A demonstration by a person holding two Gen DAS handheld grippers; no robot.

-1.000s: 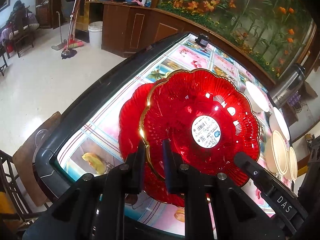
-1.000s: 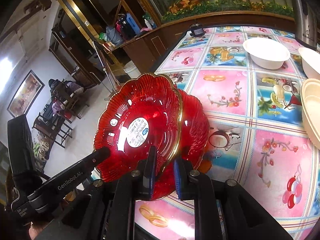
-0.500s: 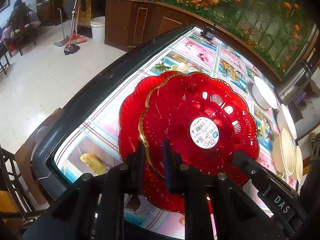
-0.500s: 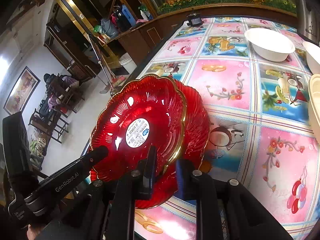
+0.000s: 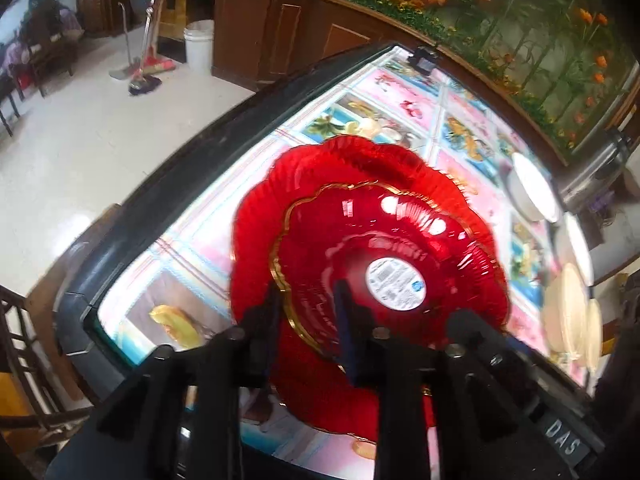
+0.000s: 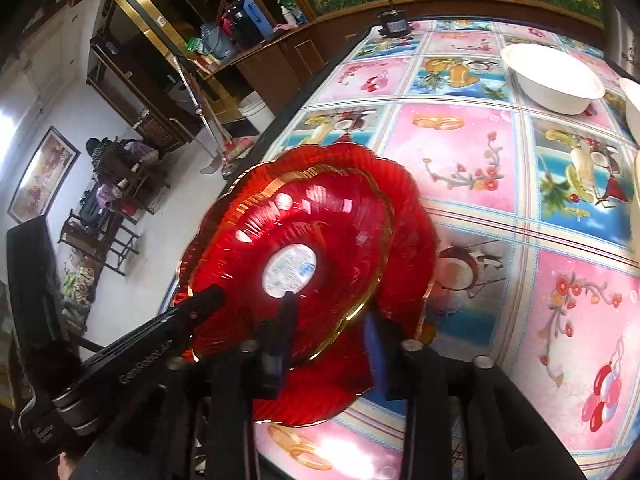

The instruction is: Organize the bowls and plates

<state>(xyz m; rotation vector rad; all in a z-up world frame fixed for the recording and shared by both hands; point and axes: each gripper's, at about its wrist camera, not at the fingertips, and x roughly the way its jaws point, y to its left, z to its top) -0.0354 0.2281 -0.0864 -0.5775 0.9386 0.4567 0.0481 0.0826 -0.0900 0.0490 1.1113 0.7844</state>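
Observation:
A red scalloped plate with a gold rim and a white label (image 5: 396,256) (image 6: 288,248) hangs just above a second red plate (image 5: 360,164) (image 6: 404,216) that lies on the patterned table. My left gripper (image 5: 308,304) has its fingers spread around the upper plate's near rim. My right gripper (image 6: 330,320) has its fingers spread around the rim on the other side. Whether the upper plate touches the lower one is blurred.
White bowls (image 6: 552,76) (image 5: 532,188) and cream plates (image 5: 568,308) stand at the table's far right. A small black device (image 6: 394,24) sits at the far edge. The table's dark rim (image 5: 168,200) drops to the floor on the left.
Both grippers' fingers have spread wider around the upper plate's rim. The upper plate has tilted flatter and dropped over the lower plate. The frames are now motion-blurred.

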